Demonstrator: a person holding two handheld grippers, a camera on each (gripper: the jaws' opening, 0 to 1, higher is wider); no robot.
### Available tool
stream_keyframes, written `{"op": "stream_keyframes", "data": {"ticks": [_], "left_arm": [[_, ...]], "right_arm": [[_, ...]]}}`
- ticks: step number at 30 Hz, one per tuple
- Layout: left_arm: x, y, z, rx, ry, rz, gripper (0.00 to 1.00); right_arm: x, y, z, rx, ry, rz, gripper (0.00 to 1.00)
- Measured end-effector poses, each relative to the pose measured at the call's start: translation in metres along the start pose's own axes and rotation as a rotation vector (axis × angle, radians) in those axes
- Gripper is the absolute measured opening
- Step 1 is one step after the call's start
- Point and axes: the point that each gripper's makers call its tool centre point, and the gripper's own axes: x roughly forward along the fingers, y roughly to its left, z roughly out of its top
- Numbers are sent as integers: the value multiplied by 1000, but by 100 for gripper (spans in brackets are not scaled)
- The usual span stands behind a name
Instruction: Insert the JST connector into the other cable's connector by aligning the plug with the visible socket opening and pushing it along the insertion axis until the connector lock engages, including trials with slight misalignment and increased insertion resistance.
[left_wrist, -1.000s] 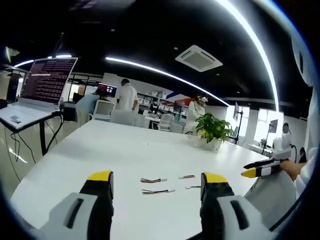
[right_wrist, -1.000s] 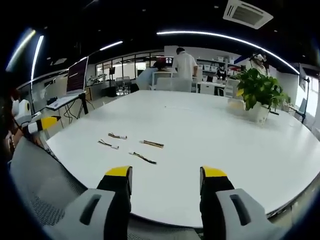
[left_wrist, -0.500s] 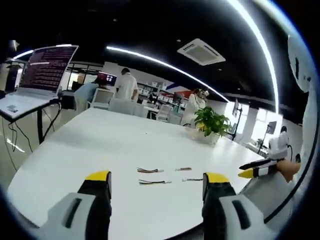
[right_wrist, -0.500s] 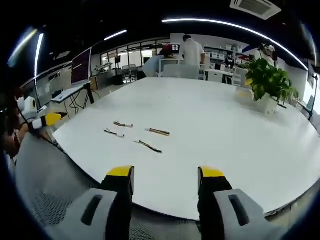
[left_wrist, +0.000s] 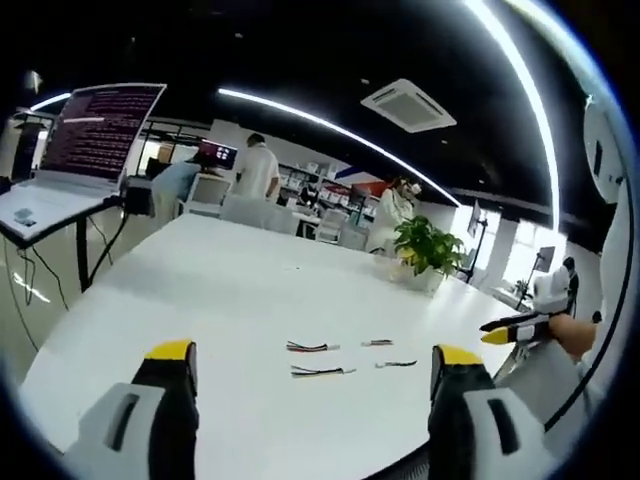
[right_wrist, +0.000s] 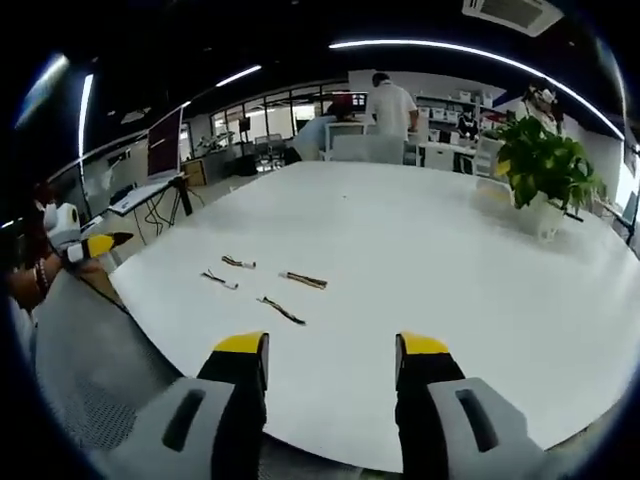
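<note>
Several short JST cables lie loose on the white round table (left_wrist: 200, 290). In the left gripper view they are two wired leads (left_wrist: 312, 347) (left_wrist: 322, 371) and two smaller pieces (left_wrist: 377, 343) (left_wrist: 396, 364). My left gripper (left_wrist: 312, 355) hangs open at the table's near edge, short of them, with nothing between its yellow-tipped jaws. In the right gripper view the same cables (right_wrist: 238, 262) (right_wrist: 218, 279) (right_wrist: 303, 280) (right_wrist: 282, 310) lie ahead and left of my right gripper (right_wrist: 330, 345), which is open and holds nothing. Each gripper shows at the side of the other's view: the right one (left_wrist: 510, 325), the left one (right_wrist: 95, 245).
A potted plant (left_wrist: 430, 250) (right_wrist: 545, 165) stands on the far side of the table. An open laptop (left_wrist: 90, 150) sits on a stand off the table's left. People stand by desks in the background (left_wrist: 258, 180). A mesh chair back (right_wrist: 90, 380) is below the table edge.
The left gripper's jaws have spread wider apart. Both views have shifted slightly with the hands; the cables lie where they were on the table.
</note>
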Motion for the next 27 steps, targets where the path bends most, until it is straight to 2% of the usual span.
{"op": "stream_keyframes", "data": {"ticks": [3, 9, 14, 18, 22, 27], "left_arm": [[3, -2, 8, 13, -13, -40, 96], [15, 4, 20, 67, -10, -39, 97], [28, 10, 28, 77, 8, -36, 97], [35, 12, 42, 106, -14, -40, 97], [43, 10, 45, 123, 11, -95, 96], [52, 11, 47, 170, 31, -161, 95]], "right_arm": [[3, -5, 0, 13, -3, 4, 48], [6, -10, 2, -9, -7, 3, 48], [8, -14, 15, -17, -33, -3, 48], [12, -19, 29, -40, -65, -8, 47], [16, -18, 44, -62, -94, 22, 48], [25, -16, 53, -76, -90, 77, 47]]}}
